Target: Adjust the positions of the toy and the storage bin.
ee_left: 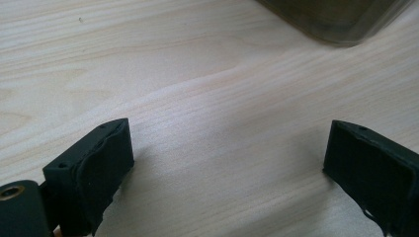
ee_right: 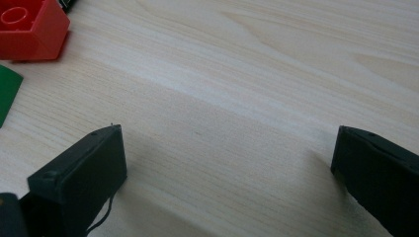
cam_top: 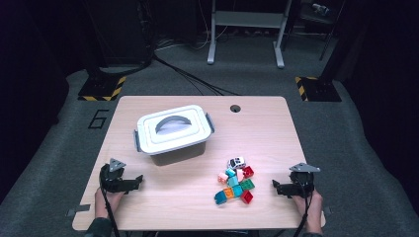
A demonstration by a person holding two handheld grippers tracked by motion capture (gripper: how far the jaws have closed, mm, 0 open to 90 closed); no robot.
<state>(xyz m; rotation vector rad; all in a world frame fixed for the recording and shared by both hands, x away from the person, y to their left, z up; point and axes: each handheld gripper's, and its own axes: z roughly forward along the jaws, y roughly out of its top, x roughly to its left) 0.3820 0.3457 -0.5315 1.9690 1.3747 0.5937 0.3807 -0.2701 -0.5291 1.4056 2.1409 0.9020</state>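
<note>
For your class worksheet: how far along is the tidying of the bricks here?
Nothing looks done: the toy bricks lie heaped on the table and the storage box has its lid on. Nothing is in hand; the left gripper and right gripper rest open. Opening the box and loading the bricks probably remain.

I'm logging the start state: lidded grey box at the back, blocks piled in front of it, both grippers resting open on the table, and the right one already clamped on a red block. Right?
Not quite. The right gripper holds nothing: in the right gripper view its jaws stand wide apart over bare table, with the red block off to one side. The rest stands.
</note>
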